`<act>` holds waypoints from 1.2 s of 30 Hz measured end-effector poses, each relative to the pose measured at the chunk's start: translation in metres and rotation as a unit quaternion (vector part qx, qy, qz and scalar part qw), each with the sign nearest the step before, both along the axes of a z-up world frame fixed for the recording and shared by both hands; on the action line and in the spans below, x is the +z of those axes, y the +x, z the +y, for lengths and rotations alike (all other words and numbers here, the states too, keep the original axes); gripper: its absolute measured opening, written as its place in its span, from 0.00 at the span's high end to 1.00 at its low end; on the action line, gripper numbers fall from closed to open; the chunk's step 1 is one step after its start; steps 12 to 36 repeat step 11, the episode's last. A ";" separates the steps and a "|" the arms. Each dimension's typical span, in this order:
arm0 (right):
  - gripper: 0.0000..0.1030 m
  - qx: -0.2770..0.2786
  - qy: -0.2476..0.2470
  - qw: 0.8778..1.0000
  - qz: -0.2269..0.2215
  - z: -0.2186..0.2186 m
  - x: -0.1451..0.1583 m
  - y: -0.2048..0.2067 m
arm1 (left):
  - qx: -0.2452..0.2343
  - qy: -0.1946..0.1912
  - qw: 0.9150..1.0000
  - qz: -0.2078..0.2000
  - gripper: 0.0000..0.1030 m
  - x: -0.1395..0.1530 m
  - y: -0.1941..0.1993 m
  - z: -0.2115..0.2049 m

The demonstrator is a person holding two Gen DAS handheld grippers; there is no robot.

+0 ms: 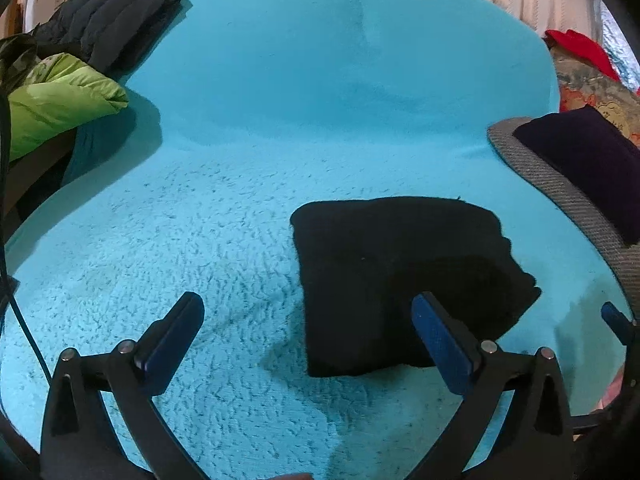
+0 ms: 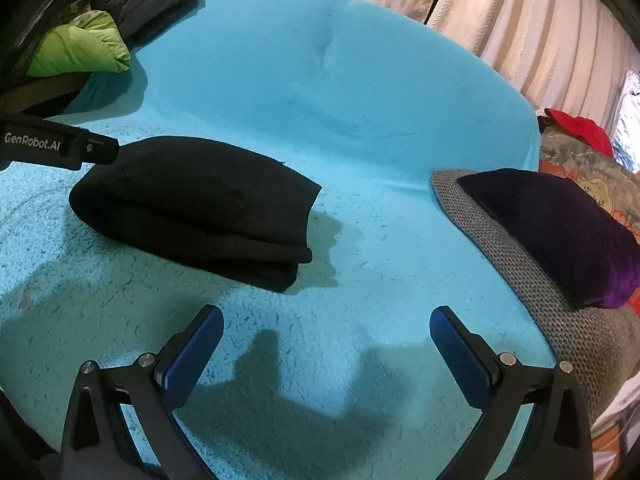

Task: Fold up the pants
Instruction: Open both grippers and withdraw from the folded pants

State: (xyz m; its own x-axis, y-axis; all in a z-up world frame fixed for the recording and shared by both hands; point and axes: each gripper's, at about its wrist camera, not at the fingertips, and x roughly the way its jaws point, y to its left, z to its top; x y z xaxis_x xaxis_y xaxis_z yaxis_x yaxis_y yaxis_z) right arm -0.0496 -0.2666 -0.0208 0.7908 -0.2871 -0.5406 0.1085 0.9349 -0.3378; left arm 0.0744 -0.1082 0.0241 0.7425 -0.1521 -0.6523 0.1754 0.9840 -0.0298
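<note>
The black pants (image 1: 400, 280) lie folded into a thick rectangle on the turquoise fleece blanket (image 1: 280, 120). My left gripper (image 1: 308, 308) is open just in front of the bundle's near left corner, with nothing between its fingers; its right finger (image 1: 444, 344) overlaps the bundle's near edge in the picture. In the right wrist view the pants (image 2: 192, 208) lie to the upper left, stacked in layers. My right gripper (image 2: 326, 320) is open over bare blanket to the right of the bundle, holding nothing. The left gripper's body (image 2: 56, 148) shows at the left edge beside the pants.
A black quilted jacket (image 1: 116, 12) and a green jacket (image 1: 56, 96) are piled at the far left. A purple cushion (image 2: 560, 232) rests on a grey woven pad (image 2: 540, 292) at the right, with a patterned cloth and a red item (image 2: 580, 128) behind. Striped curtains hang at the back.
</note>
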 end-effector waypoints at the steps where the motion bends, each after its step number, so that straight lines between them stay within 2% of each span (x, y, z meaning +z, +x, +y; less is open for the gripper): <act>1: 0.00 0.000 0.000 1.000 0.000 0.000 0.000 0.000 | -0.004 -0.002 1.000 -0.002 0.00 0.001 -0.002 -0.001; 7: 0.00 0.001 -0.002 1.000 0.001 0.000 0.001 0.001 | -0.019 -0.029 0.999 0.005 0.00 0.000 -0.007 -0.001; 36: 0.00 0.000 -0.004 1.000 0.001 0.001 0.001 0.001 | -0.014 -0.020 1.000 0.007 0.00 0.002 -0.007 -0.001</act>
